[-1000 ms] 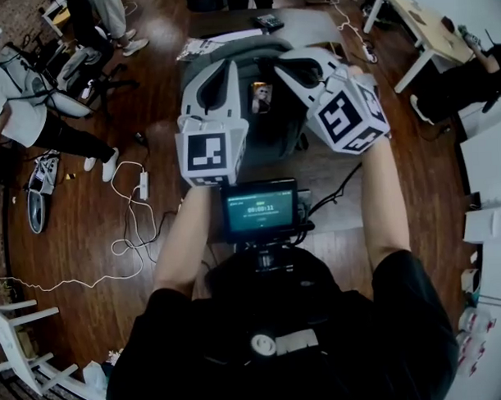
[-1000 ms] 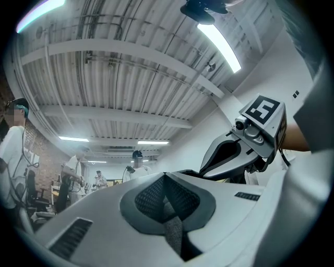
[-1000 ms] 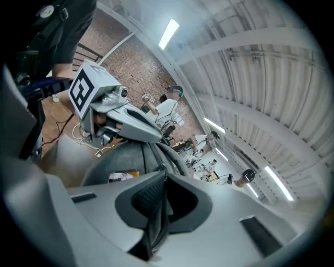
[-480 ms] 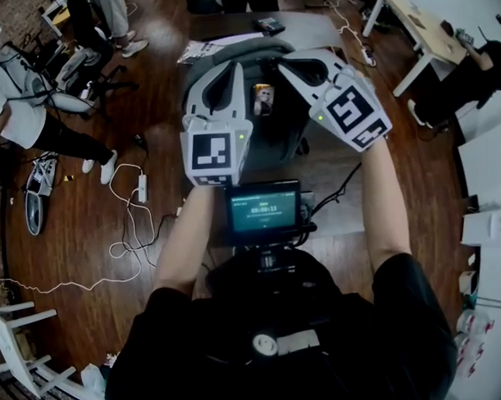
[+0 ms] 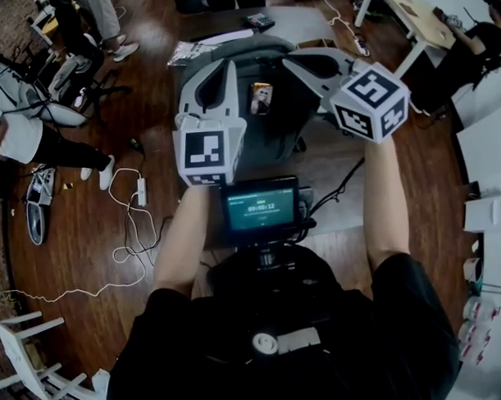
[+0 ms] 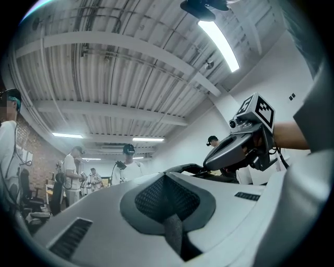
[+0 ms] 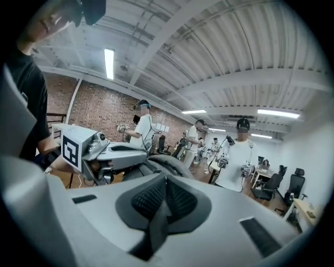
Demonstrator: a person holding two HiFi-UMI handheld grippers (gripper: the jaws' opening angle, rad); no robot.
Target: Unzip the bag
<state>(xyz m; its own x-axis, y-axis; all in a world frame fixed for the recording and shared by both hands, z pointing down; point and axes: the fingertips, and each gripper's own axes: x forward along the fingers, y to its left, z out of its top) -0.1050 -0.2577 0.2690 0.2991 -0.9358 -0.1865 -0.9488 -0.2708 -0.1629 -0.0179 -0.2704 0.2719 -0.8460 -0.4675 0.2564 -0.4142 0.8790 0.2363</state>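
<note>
1. Bag [image 5: 268,125]: dark and upright on the grey surface [image 5: 335,163] straight ahead of you, its top arched between your two grippers. Upright probably suits the job, since the zip should run over that arch, within reach from either side.
2. Left gripper [image 5: 221,73]: held at the bag's left shoulder, pointing away from you and about level. Jaws closed, pads meeting on nothing. It is likely parked there to steady the bag once pulling starts; it has no fabric yet.
3. Right gripper [image 5: 299,66]: angled in from the right towards the bag's top, rolled so a corner of its cube faces you. Jaws also closed and empty. My read is that it's lining up on the zip, so you'd have to open before taking anything.
4. Tag [image 5: 261,97]: small pictured card on the bag's upper face, between the two gripper tips. Not the target.
5. Zip pull: can't be made out in any view. With nothing gripped, I judge the unzipping not begun.
</note>
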